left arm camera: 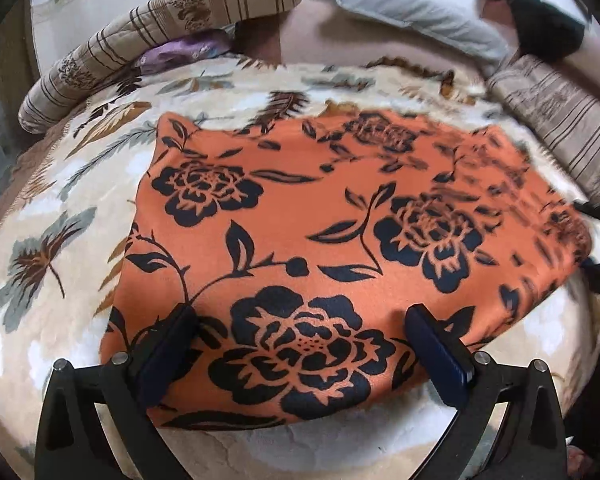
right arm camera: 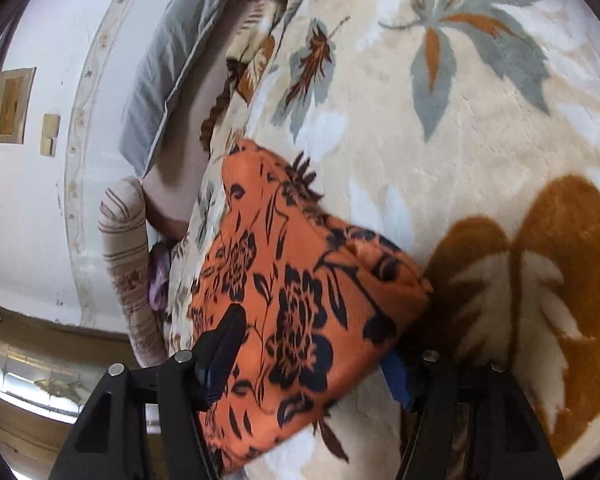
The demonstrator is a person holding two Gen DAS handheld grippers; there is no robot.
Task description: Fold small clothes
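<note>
Bed under cream leaf-print blanket (left arm camera: 60, 240), orange floral garment (left arm camera: 300, 220) on it, striped pillows (left arm camera: 100, 64) at edge.

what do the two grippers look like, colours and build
Both look alike. The left gripper has a black, angular frame with triangular cut-outs and round silver pins at the joints, and two dark navy finger pads. The right gripper has the same black frame and silver pins; its pads are ribbed and look bluer. No cables, markings or sleeves show.

Cream leaf-print blanket (left arm camera: 60, 320) covering bed; striped pillows (left arm camera: 112, 52) w/ grey pillow (left arm camera: 412, 12) lying along far edge; purple cloth (left arm camera: 180, 50) peeking under striped one.
</note>
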